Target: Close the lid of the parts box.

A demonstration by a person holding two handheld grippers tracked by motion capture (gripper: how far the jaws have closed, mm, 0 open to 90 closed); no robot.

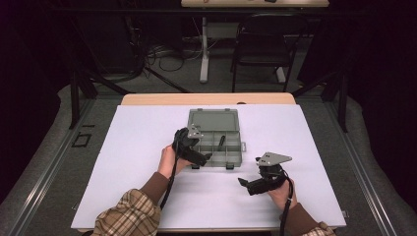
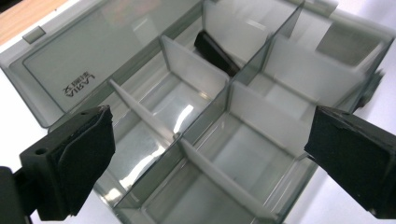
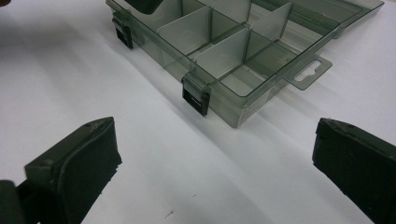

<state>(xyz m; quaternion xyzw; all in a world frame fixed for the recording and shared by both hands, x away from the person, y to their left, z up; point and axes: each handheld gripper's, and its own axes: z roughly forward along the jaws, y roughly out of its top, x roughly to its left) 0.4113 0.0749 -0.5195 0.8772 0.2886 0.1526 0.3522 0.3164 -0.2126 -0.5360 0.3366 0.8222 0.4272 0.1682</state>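
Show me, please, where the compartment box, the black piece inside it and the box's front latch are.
compartment box (image 1: pixel 215 147): high view, a divider.
black piece (image 2: pixel 215 52): left gripper view, its middle.
front latch (image 3: pixel 195 96): right gripper view, its black clip.

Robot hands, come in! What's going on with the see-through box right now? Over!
Left gripper open over the box, holding nothing. Right gripper open, off the box. Lid open, black piece in one compartment. Nothing blocking.

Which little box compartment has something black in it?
The back-row compartment of the organizer box, next to the open lid. A black object leans inside it. The other compartments look empty.
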